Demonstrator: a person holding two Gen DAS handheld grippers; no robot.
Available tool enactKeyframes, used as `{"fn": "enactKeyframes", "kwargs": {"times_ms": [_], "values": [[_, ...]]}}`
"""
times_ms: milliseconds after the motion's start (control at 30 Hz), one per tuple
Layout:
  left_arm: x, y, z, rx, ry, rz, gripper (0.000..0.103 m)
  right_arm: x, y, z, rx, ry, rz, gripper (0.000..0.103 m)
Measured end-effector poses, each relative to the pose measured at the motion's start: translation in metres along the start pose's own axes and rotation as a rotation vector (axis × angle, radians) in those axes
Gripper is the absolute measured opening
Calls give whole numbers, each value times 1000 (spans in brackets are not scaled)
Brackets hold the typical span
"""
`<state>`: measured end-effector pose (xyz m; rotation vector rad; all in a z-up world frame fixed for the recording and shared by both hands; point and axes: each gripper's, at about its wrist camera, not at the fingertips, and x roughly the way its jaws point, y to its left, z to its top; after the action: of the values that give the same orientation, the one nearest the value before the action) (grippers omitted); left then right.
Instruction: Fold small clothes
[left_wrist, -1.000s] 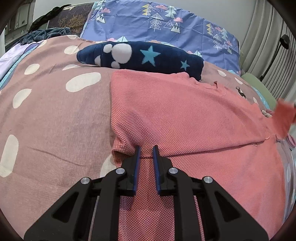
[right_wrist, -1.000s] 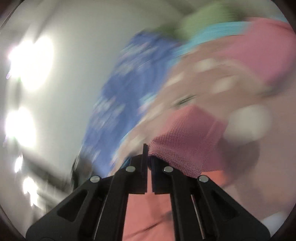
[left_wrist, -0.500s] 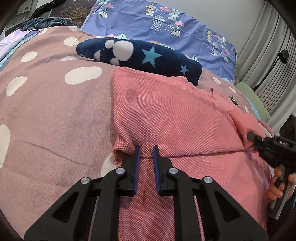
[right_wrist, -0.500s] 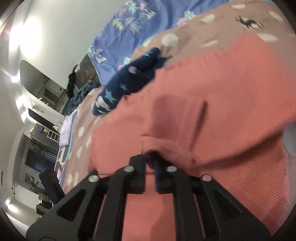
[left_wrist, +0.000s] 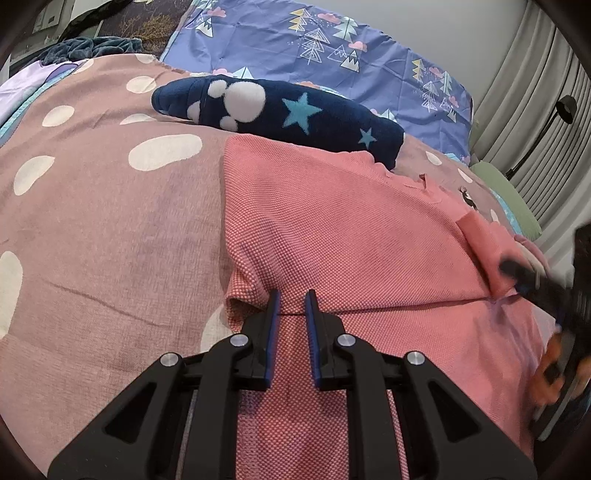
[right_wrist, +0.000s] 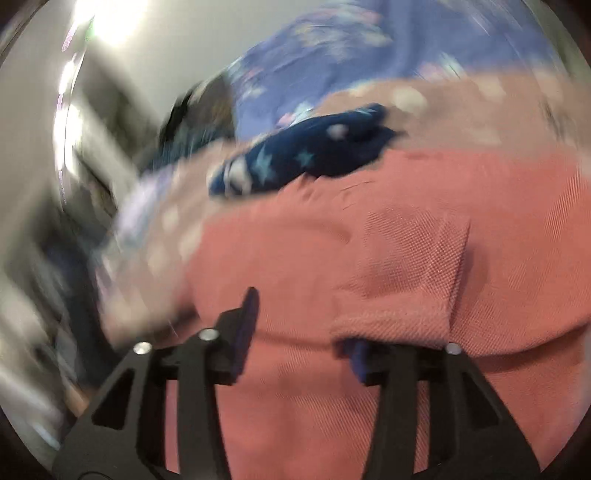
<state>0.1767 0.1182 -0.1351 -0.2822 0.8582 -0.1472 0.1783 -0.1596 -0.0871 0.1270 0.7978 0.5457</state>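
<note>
Left gripper (left_wrist: 291, 302) — fingers parted by a narrow gap, tips resting on the folded edge of the coral knit shirt (left_wrist: 351, 236). Red weave shows between the two blue-lined pads; whether any cloth is actually pinched cannot be told, and the gap reads as released.

The shirt lies spread on the bed, on a dusty-pink bedspread (left_wrist: 103, 221) with white oval spots. It runs ahead of the left gripper and off to its right, a fold line crossing just at the fingertips. A small bunched corner sits just left of the left finger.

Right gripper (right_wrist: 301, 325) — jaws spread wide, released. Its left finger stands bare above the shirt (right_wrist: 406, 258); its right finger is tucked under a folded flap of the same cloth, only a bit of blue pad showing. This view is heavily motion-blurred. In the left wrist view the right gripper (left_wrist: 524, 275) shows at the far right edge, blurred, touching the turned-over sleeve end.

Beyond the shirt, ahead of both grippers — a navy fleece garment (left_wrist: 280, 110) with white paw print and teal stars, lying across the bedspread and touching the shirt's far edge. Farther back, a blue pillow (left_wrist: 332, 48) printed with trees and clouds. A green cushion (left_wrist: 506, 195) lies at far right, near grey curtains (left_wrist: 546, 122).
</note>
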Motion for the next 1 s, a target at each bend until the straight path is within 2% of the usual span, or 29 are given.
{"fn": "enactKeyframes", "kwargs": {"times_ms": [33,67,100,133,167,200,267,333,400,467,533,600,667,733,767,800,867,933,967,1000], "values": [[-1,0,1,0,0,-2,17,-6,-1,-7,-26,7,-31,61],[-3,-3,2,5,1,2,20,-10,-6,-12,-18,5,-42,65],[-6,-10,4,21,-4,11,28,-18,-19,-18,28,-3,-35,67],[-8,-15,6,28,-14,10,34,-22,-32,-23,83,-4,-17,68],[-12,-25,10,40,-34,-5,46,-25,-48,-28,157,-3,4,68],[-15,-40,14,66,-59,-47,48,-29,-72,-36,274,-20,65,67],[-17,-66,22,122,-72,-106,48,-31,-96,-44,386,-58,146,56],[-12,-102,27,218,-62,-146,48,-32,-106,-49,445,-83,145,38],[-3,-137,24,331,-43,-142,48,-36,-99,-49,414,-97,114,30],[7,-168,15,451,-19,-128,48,-48,-89,-47,361,-141,136,18],[13,-189,3,537,1,-131,50,-59,-89,-42,348,-199,117,14],[20,-205,-10,615,9,-125,58,-70,-98,-38,369,-261,87,14],[27,-212,-17,675,12,-101,58,-65,-108,-36,411,-243,35,14],[37,-221,-23,713,25,-74,58,-43,-129,-46,514,-146,-22,14],[41,-225,-24,727,22,-51,58,-37,-136,-50,552,-136,-20,11],[43,-227,-22,736,16,-31,58,-35,-138,-49,564,-135,-16,6],[47,-231,-17,739,-9,23,58,-37,-135,-47,545,-143,-12,6],[50,-230,-3,694,-23,34,58,-37,-130,-48,515,-144,-42,7],[51,-228,3,672,-25,37,49,-38,-128,-48,506,-144,-47,8],[50,-226,8,650,-26,38,27,-38,-128,-47,502,-146,-43,10]]}}
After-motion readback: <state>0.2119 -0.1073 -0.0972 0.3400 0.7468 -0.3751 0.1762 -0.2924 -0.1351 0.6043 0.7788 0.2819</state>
